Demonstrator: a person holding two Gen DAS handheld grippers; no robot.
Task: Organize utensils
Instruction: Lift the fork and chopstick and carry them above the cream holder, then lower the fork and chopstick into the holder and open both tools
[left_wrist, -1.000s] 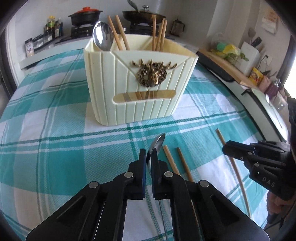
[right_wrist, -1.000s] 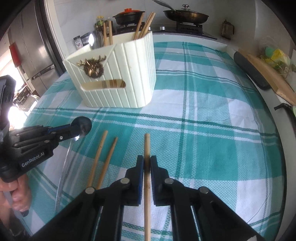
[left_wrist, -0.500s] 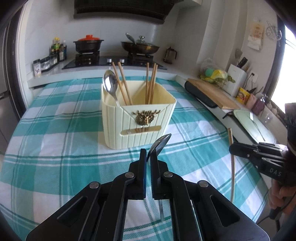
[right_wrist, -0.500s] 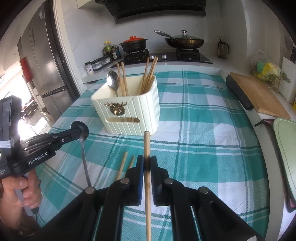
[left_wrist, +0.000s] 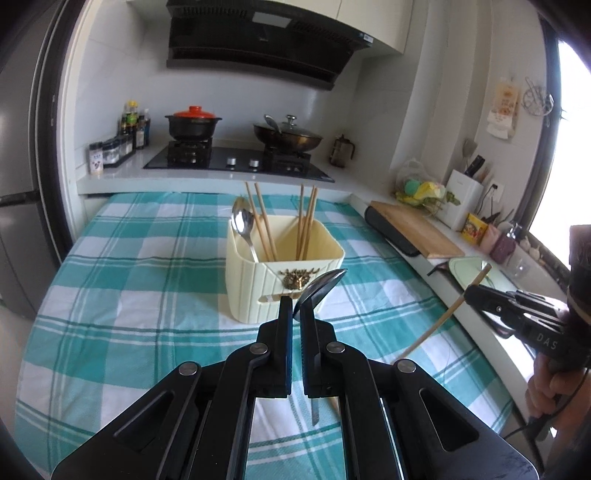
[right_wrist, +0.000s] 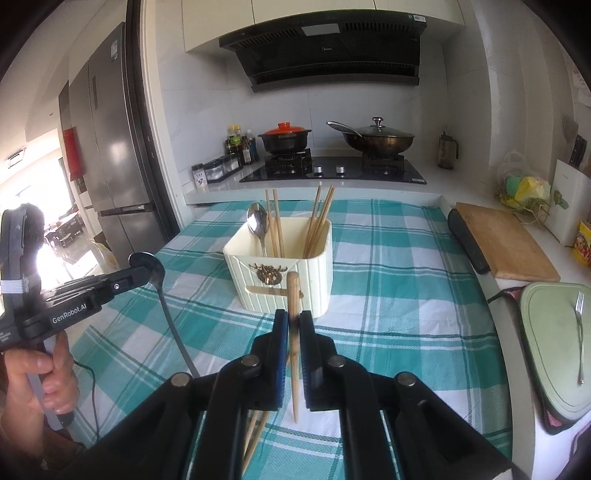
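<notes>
The left gripper (left_wrist: 294, 314) is clenched on a metal spoon (left_wrist: 320, 286). It grasps the neck just below the bowl, so the bowl stands up and forward while the handle hangs down under the jaws. I think this hold is chosen so that the handle can go first into the holder and the bowl stays on top, like the spoon (left_wrist: 242, 221) that already stands there.

The right gripper (right_wrist: 293, 325) is clenched on one wooden chopstick (right_wrist: 294, 295). It grasps near the thick end, and the thin end points down behind the jaws. This also looks made for dropping the stick in with the tip first.

The cream utensil holder (left_wrist: 258, 288) stands on the worktop with the teal checked cloth (left_wrist: 129, 295), at about 12 o'clock from both grippers and not far from them. In its left compartment are the standing spoon and two chopsticks (left_wrist: 260, 221); in its right compartment is a bundle of chopsticks (left_wrist: 306, 218). The sorting is therefore not strict, because the left side already mixes both kinds.

Both grippers are high above the cloth and neither utensil touches the holder yet. In the right wrist view the left gripper is at 9 o'clock with the spoon handle hanging free. Under the right gripper two more chopsticks (right_wrist: 255, 432) lie on the cloth, so the task seems partly done.

A fork (right_wrist: 579, 332) lies on a green board (right_wrist: 546, 350) at 3 o'clock, beside the worktop. The next step is probably to lower each piece into its compartment without hitting the sticks that lean there.
</notes>
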